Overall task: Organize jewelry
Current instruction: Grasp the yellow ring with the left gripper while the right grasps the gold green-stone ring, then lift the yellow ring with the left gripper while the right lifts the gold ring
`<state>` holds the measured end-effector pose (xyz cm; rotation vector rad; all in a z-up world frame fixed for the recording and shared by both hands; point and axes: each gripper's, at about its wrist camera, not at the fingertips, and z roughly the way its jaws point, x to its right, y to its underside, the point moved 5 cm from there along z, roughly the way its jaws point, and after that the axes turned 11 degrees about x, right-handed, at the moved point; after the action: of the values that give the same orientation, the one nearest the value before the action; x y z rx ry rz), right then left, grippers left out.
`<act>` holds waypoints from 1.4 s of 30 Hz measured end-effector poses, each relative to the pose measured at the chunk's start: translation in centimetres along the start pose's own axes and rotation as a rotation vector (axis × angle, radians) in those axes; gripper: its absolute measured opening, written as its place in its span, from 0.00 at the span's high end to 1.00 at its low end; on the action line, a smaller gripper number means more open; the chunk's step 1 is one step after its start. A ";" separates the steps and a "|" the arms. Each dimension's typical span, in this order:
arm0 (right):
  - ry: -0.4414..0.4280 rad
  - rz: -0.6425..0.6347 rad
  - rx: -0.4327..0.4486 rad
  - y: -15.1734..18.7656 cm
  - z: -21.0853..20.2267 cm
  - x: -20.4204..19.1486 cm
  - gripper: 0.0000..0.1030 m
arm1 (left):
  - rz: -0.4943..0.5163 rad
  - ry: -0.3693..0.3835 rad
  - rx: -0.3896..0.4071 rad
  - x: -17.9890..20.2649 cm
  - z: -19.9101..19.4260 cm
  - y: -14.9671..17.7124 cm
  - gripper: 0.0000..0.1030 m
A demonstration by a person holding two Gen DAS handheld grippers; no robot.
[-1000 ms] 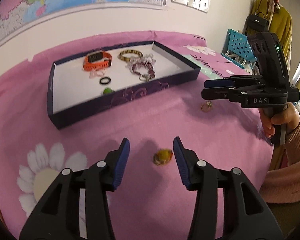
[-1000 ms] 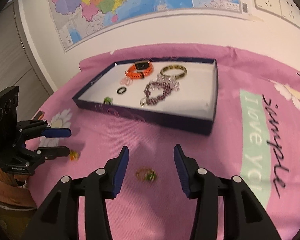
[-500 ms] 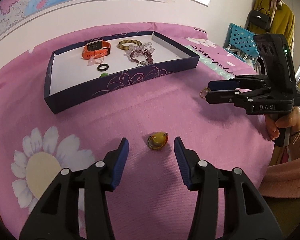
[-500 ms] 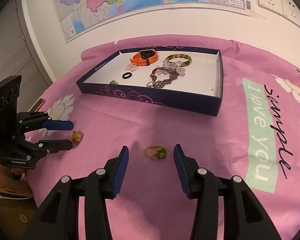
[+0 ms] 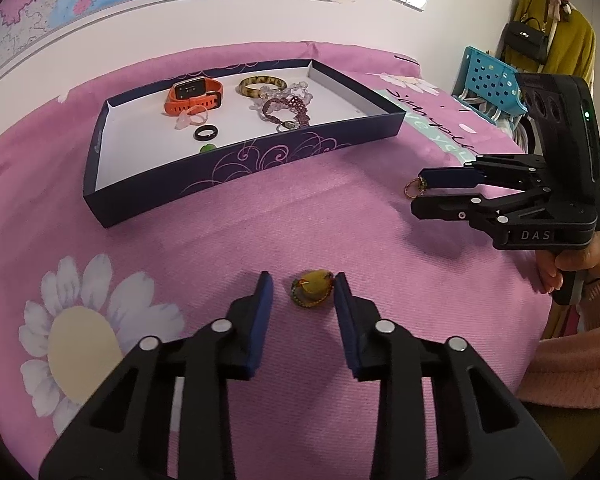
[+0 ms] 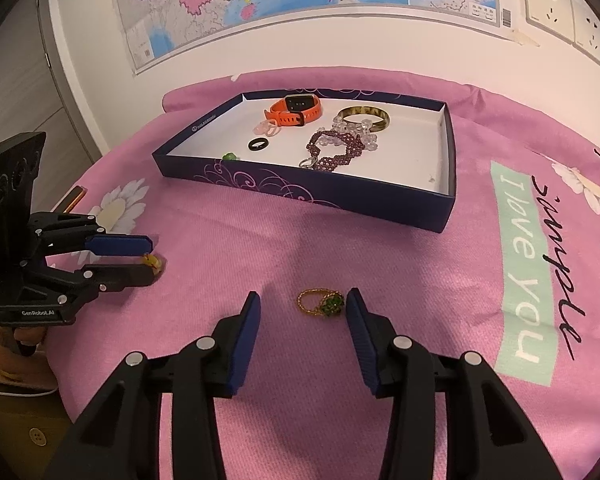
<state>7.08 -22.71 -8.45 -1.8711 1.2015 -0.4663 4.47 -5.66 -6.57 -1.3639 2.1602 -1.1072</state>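
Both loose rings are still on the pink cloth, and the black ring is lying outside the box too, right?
No. The black ring lies inside the box, as the left wrist view shows. The yellow ring and green-stone ring do lie on the pink cloth.

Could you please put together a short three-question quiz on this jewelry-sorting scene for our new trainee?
1. True or false: the yellow ring already lies inside the navy box.
2. Which item lies between the right gripper fingers? A) orange watch B) gold ring with green stone C) black ring
3. Fill in: the cloth under everything is mainly ____.

Key: 1 false, it lies on the cloth between the left gripper fingers; 2 B; 3 pink.
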 end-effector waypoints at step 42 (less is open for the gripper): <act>-0.076 0.078 0.057 -2.2 -0.1 -0.3 0.92 | -0.048 -0.026 0.030 -1.0 -0.8 -0.6 0.82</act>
<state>8.14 -22.11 -6.54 -1.7720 1.1934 -0.3791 4.80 -4.54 -5.67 -1.4162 2.0943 -1.1285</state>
